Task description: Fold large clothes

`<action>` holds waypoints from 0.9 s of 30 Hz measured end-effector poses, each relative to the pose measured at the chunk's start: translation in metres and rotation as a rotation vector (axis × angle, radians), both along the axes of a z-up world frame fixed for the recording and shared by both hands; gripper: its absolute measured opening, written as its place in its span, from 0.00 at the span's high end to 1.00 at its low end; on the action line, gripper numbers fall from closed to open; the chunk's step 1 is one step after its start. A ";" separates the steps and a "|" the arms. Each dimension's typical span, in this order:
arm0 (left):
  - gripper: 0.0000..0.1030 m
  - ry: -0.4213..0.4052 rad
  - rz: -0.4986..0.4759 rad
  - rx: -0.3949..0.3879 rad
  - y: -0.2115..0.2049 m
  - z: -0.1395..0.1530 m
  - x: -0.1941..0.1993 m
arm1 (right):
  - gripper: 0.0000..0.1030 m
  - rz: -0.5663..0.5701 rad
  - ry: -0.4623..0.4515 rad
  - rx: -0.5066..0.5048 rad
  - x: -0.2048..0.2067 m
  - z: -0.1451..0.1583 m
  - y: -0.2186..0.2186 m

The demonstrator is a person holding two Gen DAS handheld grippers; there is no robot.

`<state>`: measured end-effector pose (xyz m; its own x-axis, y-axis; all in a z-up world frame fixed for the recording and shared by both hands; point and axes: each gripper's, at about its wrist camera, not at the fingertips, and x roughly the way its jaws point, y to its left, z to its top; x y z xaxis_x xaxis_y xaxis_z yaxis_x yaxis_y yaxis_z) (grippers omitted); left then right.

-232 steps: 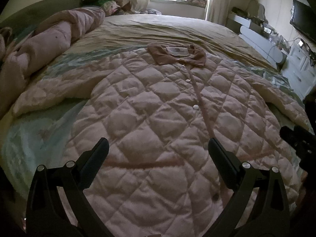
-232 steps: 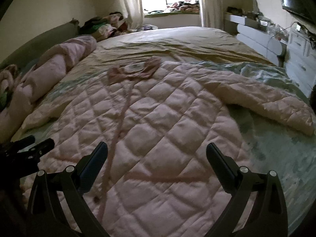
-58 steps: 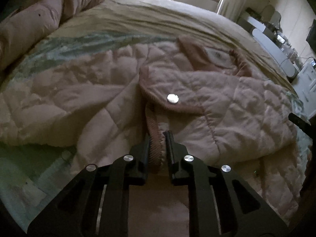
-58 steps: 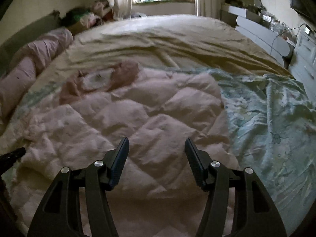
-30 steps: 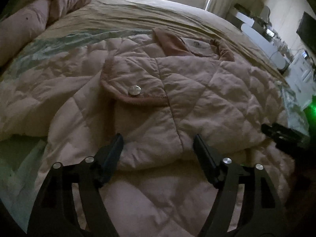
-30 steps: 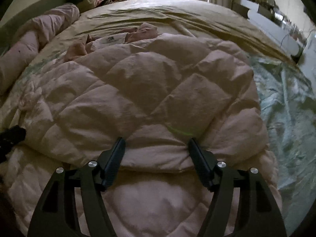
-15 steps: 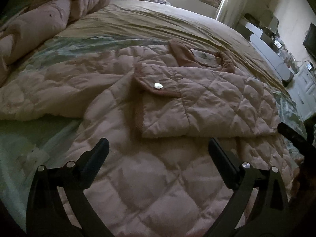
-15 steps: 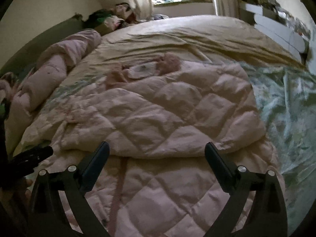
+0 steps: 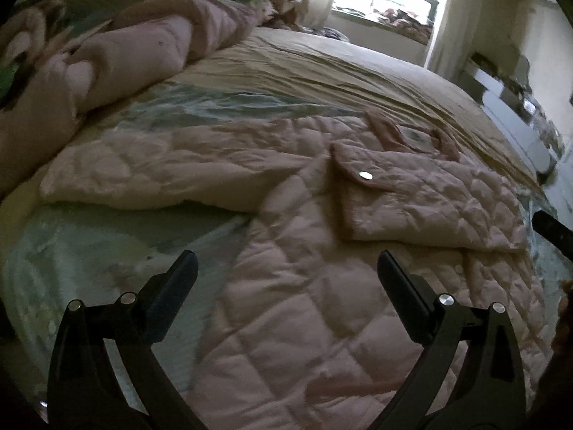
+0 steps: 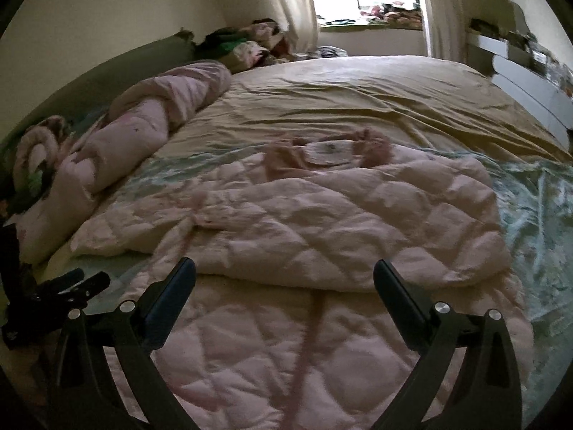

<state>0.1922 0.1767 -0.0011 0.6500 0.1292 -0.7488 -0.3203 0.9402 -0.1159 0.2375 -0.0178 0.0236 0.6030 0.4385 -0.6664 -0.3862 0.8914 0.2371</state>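
Note:
A pink quilted coat (image 9: 304, 322) lies spread on the bed, collar (image 9: 412, 132) at the far end. One sleeve (image 9: 422, 208) is folded across the chest, its snap-button cuff (image 9: 365, 175) near the middle. The other sleeve (image 9: 143, 175) stretches out to the left. My left gripper (image 9: 286, 268) hovers open above the coat's lower left part, holding nothing. My right gripper (image 10: 284, 272) hangs above the lower front, just short of the folded sleeve (image 10: 340, 229); its jaws are opening with nothing between them. Each gripper shows at the edge of the other's view: the right gripper (image 9: 551, 231), the left gripper (image 10: 71, 283).
A rolled pink duvet (image 10: 143, 118) lies along the left side of the bed. Beige sheet (image 10: 358, 96) covers the far half, pale green patterned bedding (image 10: 537, 197) shows at the right. Loose clothes (image 10: 250, 43) pile by the window. White furniture (image 10: 530, 86) stands at the right.
Both grippers have drawn back and risen from the coat while their jaws spread wide. The sleeve stays folded over the chest where it was let go.

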 end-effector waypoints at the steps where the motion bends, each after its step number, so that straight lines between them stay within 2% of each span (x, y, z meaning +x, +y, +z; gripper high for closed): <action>1: 0.09 -0.007 0.011 -0.009 0.006 0.001 -0.004 | 0.04 0.016 -0.008 -0.004 -0.002 0.003 0.010; 3: 0.09 -0.020 0.029 -0.016 0.017 0.002 -0.013 | 0.04 0.037 -0.020 -0.013 -0.006 0.008 0.026; 7: 0.09 -0.042 0.082 0.040 0.035 0.006 -0.028 | 0.04 0.085 -0.039 -0.016 -0.015 0.017 0.053; 23: 0.09 -0.050 0.197 0.043 0.109 0.000 -0.078 | 0.04 0.237 -0.077 -0.027 -0.047 0.030 0.159; 27: 0.09 -0.050 0.218 0.005 0.129 -0.005 -0.088 | 0.04 0.268 -0.081 -0.037 -0.053 0.030 0.185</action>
